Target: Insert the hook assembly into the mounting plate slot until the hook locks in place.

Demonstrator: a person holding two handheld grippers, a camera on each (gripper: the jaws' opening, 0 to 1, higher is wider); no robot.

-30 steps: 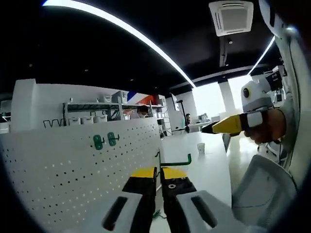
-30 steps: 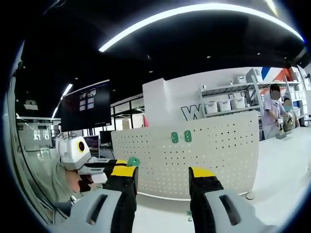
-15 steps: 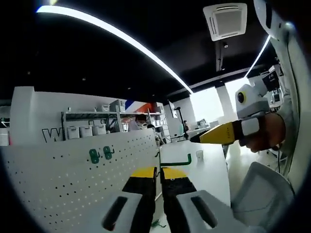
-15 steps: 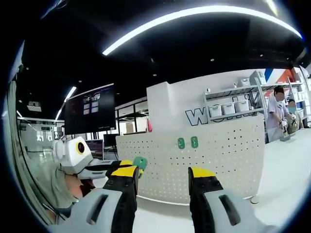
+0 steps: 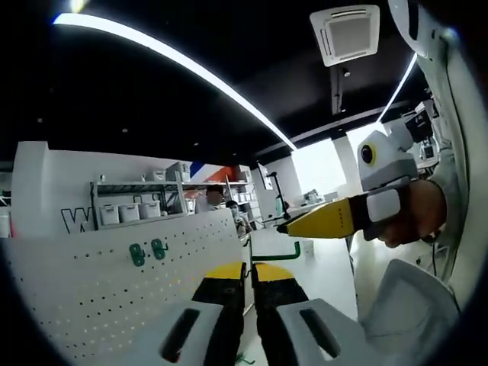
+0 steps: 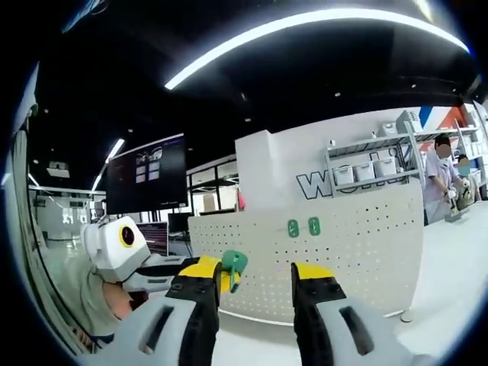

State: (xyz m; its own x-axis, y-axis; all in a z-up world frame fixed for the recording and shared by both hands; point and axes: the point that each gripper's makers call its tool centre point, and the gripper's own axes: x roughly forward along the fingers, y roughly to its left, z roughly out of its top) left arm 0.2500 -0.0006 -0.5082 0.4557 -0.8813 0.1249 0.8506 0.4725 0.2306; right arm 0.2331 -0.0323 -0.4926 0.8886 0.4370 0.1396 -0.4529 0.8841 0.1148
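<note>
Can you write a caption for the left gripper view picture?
Left gripper pinches a green hook beside the white pegboard.

The pegboard (image 6: 335, 252), centre of the right gripper view, looks matt white, perhaps painted metal, evenly perforated. Its two green clips (image 6: 303, 226) seem smooth plastic. The green hook (image 5: 278, 252), mid-frame in the left gripper view, looks glossy-coated. Claw tips wear matt yellow plastic.
</note>
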